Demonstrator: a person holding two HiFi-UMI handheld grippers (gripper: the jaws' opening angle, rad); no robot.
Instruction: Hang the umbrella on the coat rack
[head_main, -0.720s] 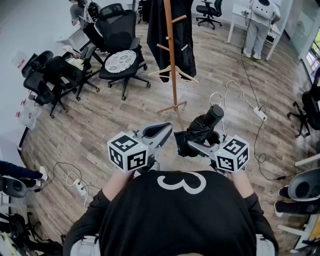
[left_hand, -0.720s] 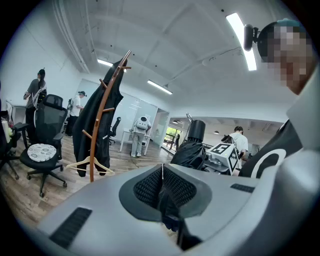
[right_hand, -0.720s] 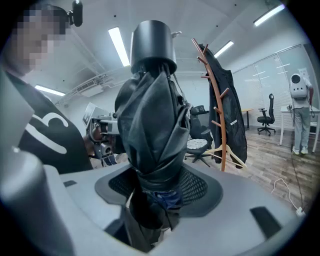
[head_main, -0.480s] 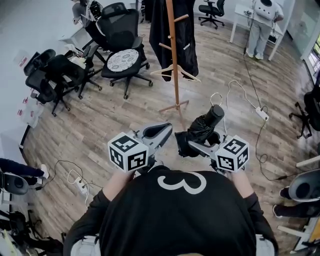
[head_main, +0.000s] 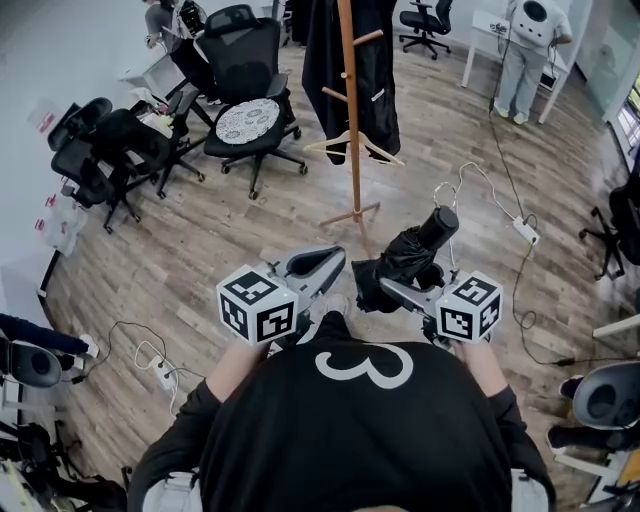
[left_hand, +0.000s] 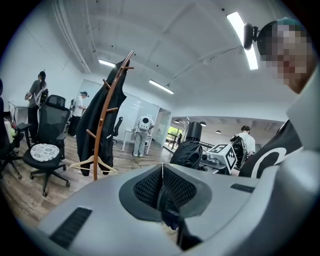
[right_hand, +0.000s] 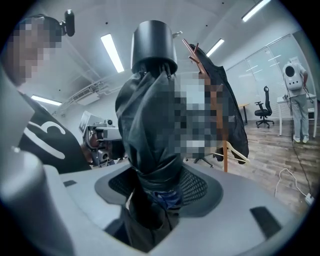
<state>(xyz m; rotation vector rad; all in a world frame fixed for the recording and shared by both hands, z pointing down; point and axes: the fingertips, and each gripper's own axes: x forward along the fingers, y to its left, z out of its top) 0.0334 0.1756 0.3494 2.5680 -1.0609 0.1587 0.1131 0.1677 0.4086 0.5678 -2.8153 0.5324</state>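
As the coat rack (head_main: 350, 110) stands ahead, the right gripper (head_main: 395, 290) clamps the folded umbrella (head_main: 415, 255) aimed toward it, while the left gripper (head_main: 318, 265) is closed and empty.

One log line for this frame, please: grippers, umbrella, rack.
left gripper: shut, empty | right gripper: shut on umbrella | coat rack: ahead on floor, apart from umbrella | status: umbrella not yet hung

You wear a black shirt (head_main: 360, 440) with a white looped figure (head_main: 363, 366) at the upper back; the sleeves (head_main: 185, 425) are black too. Your left gripper (head_main: 322, 260) and right gripper (right_hand: 160, 192) have smooth grey shells, and their jaws are lined with dark dimpled pads (left_hand: 176, 187). Each carries a white cube (head_main: 257, 305) printed with black square markers.
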